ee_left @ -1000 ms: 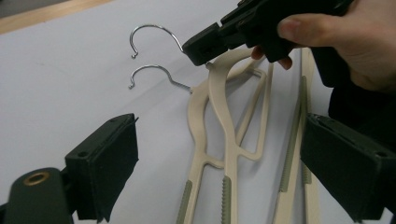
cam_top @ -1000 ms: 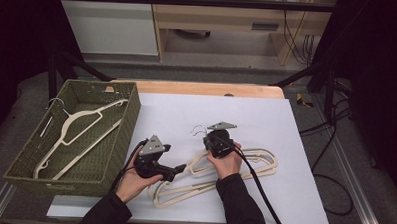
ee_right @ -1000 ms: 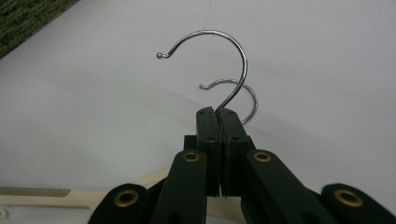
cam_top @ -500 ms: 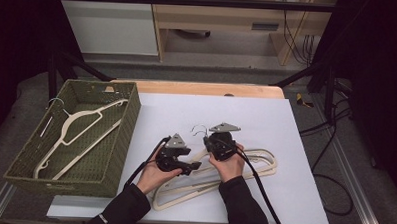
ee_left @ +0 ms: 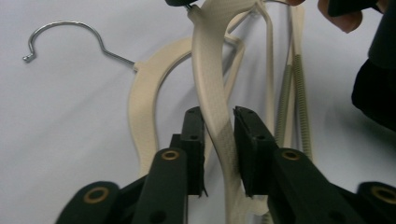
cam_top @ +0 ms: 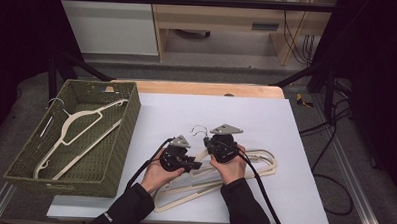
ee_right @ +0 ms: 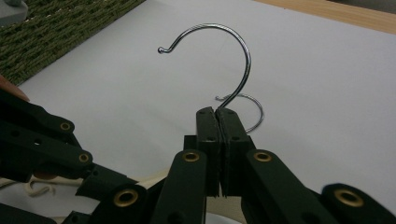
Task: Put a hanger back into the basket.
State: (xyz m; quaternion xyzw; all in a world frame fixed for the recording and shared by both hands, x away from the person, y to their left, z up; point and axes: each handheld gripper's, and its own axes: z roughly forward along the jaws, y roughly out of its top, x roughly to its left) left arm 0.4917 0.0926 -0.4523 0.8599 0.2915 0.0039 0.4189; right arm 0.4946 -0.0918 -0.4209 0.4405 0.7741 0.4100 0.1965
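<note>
Both grippers meet mid-table in the high view, the left gripper (cam_top: 193, 165) and right gripper (cam_top: 209, 141) over a pile of cream hangers (cam_top: 257, 161) on the white sheet (cam_top: 286, 125), while a green basket (cam_top: 117, 154) at the left edge holds another hanger (cam_top: 78, 119) and open sheet lies beyond. From the left gripper view its jaws stand slightly apart astride a raised hanger arm (ee_left: 212, 88), a second hanger (ee_left: 144, 93) flat beside it. From the right gripper view the jaws are clamped together on the stem of a metal hook (ee_right: 233, 60), the basket at upper left, no writing readable

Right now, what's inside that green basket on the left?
One cream hanger with a metal hook lies inside the green basket, leaning toward its far wall. The near wall covers the basket's bottom edge, so anything small there stays hidden.
</note>
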